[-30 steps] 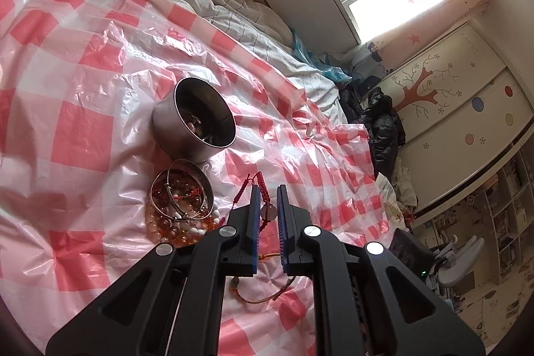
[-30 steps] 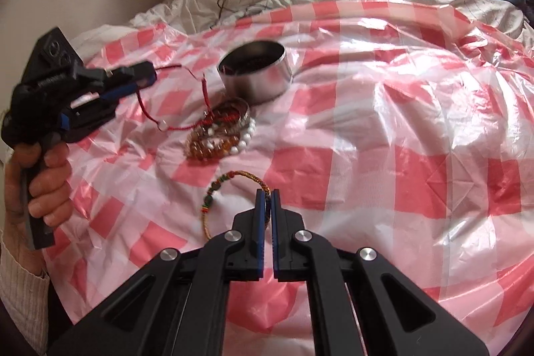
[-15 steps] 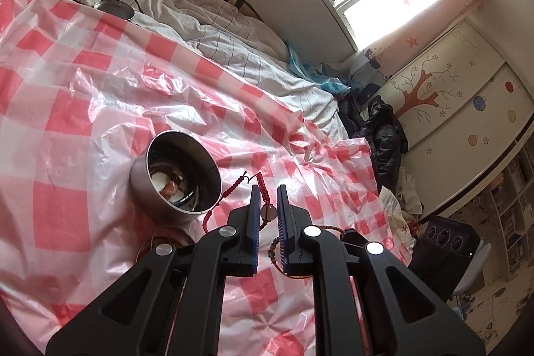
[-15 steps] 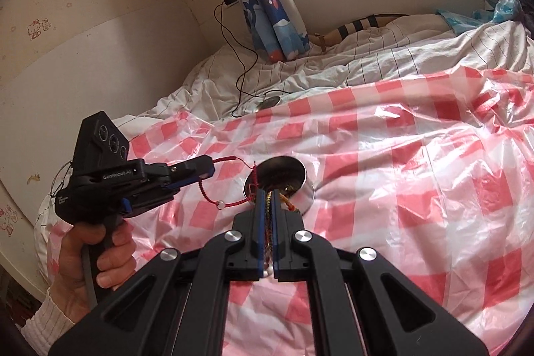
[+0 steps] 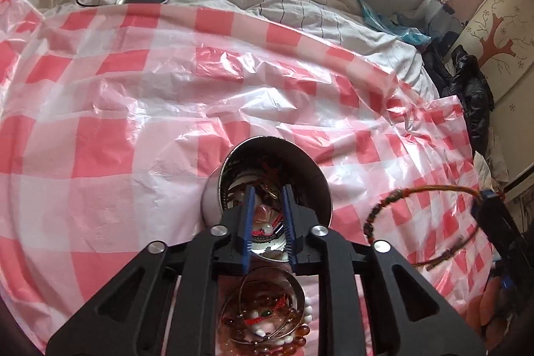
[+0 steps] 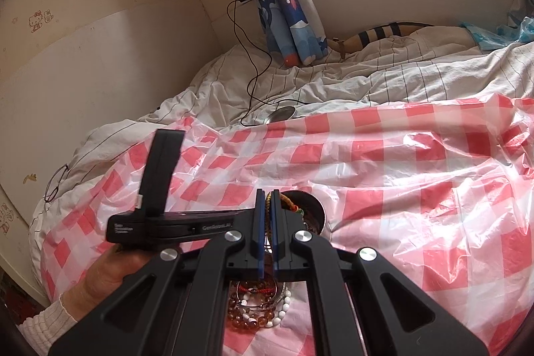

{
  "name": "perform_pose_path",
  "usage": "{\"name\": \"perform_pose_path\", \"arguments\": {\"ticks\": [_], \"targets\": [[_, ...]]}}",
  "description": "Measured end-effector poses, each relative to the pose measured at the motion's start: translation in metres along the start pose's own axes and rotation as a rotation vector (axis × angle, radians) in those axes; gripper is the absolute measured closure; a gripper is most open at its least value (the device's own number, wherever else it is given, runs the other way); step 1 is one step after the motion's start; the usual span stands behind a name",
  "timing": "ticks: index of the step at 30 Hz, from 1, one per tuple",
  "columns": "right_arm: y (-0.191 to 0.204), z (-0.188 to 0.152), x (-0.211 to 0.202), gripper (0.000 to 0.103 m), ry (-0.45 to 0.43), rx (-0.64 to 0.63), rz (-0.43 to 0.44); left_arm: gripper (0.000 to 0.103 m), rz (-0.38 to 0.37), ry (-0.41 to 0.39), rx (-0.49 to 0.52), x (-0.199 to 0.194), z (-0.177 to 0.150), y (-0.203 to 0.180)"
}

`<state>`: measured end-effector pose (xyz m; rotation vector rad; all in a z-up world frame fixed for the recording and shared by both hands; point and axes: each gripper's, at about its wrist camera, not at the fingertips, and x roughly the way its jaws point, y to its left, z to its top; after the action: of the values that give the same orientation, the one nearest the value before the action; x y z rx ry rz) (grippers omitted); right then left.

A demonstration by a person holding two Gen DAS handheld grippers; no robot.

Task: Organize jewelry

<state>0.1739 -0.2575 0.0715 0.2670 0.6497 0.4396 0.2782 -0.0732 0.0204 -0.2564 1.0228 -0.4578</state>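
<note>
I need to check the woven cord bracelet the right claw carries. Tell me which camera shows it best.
The left wrist view: the woven cord bracelet hangs there as an almost full loop beside the metal tin, gripped by the right claw at the frame's edge. The right wrist view shows only a short stretch pinched between its own fingers.

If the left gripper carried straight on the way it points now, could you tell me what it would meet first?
Most likely the jewelry inside the metal tin: the left gripper, fingers apart, points into its mouth. Depth is hard to judge.
</note>
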Motion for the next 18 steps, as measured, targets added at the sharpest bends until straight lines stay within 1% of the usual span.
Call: {"name": "perform_pose_path", "arguments": {"ticks": [1, 4, 6, 8, 9, 12, 14, 15, 17, 18], "targets": [[-0.001, 0.002, 0.006, 0.099, 0.008, 0.006, 0.007, 0.068, 0.004, -0.030, 0.003, -0.011, -0.001, 0.001], [-0.002, 0.004, 0.028, 0.099, 0.044, 0.042, 0.045, 0.056, 0.021, -0.118, -0.012, -0.047, -0.007, 0.009], [-0.004, 0.006, 0.046, 0.099, 0.070, 0.079, 0.079, 0.051, 0.025, -0.153, -0.039, -0.066, -0.011, 0.015], [-0.009, 0.005, 0.065, 0.099, 0.104, 0.133, 0.117, 0.050, 0.014, -0.179, -0.065, -0.082, -0.016, 0.020], [-0.011, 0.004, 0.077, 0.099, 0.139, 0.134, 0.089, 0.048, 0.008, -0.187, -0.074, -0.089, -0.019, 0.022], [-0.012, -0.006, 0.108, 0.099, 0.247, 0.042, -0.111, 0.045, -0.003, -0.204, -0.104, -0.104, -0.033, 0.029], [-0.012, -0.012, 0.115, 0.099, 0.274, -0.016, -0.195, 0.044, -0.002, -0.208, -0.130, -0.109, -0.043, 0.033], [-0.011, -0.014, 0.114, 0.098, 0.274, -0.042, -0.214, 0.043, 0.002, -0.205, -0.139, -0.109, -0.049, 0.035], [-0.011, -0.017, 0.108, 0.096, 0.263, -0.063, -0.216, 0.042, -0.003, -0.191, -0.151, -0.107, -0.057, 0.038], [-0.011, -0.018, 0.103, 0.090, 0.252, -0.066, -0.223, 0.042, -0.003, -0.179, -0.156, -0.105, -0.060, 0.039]]}}
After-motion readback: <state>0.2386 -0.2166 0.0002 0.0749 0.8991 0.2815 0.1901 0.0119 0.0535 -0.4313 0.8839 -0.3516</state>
